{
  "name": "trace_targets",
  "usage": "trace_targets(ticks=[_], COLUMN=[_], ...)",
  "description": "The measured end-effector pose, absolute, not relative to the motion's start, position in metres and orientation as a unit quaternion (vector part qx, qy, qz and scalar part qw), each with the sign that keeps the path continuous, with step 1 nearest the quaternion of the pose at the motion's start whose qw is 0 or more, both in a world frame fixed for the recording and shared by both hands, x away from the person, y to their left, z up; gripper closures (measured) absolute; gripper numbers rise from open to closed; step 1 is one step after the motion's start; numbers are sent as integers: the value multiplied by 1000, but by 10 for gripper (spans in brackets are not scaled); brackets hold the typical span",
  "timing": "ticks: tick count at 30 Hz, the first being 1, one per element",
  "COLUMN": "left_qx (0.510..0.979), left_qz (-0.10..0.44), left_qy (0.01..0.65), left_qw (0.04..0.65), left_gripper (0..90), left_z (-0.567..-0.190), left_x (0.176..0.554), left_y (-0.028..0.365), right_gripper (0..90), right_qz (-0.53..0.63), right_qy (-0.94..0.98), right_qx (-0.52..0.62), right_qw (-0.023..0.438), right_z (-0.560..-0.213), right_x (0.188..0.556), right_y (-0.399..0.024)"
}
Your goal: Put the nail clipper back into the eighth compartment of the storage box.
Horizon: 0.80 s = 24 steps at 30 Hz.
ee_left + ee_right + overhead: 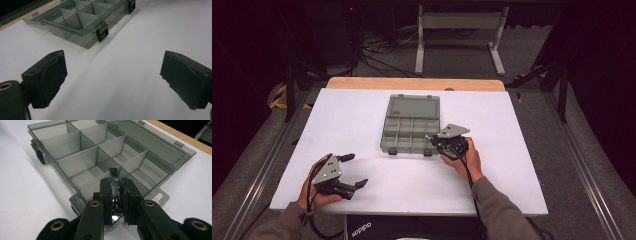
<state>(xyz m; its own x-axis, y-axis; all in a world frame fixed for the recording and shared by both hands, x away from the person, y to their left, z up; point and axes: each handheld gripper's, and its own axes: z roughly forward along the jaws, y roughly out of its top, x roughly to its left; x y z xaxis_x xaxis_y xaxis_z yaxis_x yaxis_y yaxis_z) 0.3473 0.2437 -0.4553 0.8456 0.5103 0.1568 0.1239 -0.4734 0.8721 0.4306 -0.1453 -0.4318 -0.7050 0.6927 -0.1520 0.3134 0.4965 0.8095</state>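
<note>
Left gripper (353, 171) is seen lower left of the high view, held in the left hand (314, 192) over the white table (362, 115). Jaws stand wide apart, nothing between them. In the left gripper view the two black pads (51, 75) look rubbery and slightly wrinkled, blocky in shape, with bare white surface between them. A grey three-cornered plate sits on top of that gripper.

At bottom centre of the high view, white lettering is seen upside down on a black item (377, 227) at the table's near edge; it appears to read "adidas", not fully certain.

The box (411, 125) is placed at the centre of the high view: smoky grey see-through plastic, rectangular, split by thin dividers into compartments, lid (414, 106) laid open flat toward the far side, two black latches on the near wall. The compartments seen look empty. A light wooden strip (414, 83) is seen along the table's far edge.

Right gripper (437, 141) is at the box's near right corner, right of centre, held in the right hand (467, 160). In the right gripper view its jaws are nearly closed, clamped on a small dark glossy piece (115, 187) that sticks up between the pads (106, 190), over the near corner compartment. What the piece is cannot be told.
</note>
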Motion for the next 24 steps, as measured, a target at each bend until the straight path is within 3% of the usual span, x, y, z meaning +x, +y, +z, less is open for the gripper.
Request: trace_targets(ticks=[21, 24], left_qx=[834, 834], left_qz=[203, 203], left_qy=[189, 190], left_qw=[476, 476], left_gripper=[78, 78], left_z=[-455, -455], left_x=[347, 347], left_y=[244, 244], right_gripper=[800, 759], right_qz=[397, 396], right_qy=[835, 835], right_qx=[301, 303], right_qw=[234, 234], right_z=[-435, -436], right_x=[431, 432], right_y=[-144, -144])
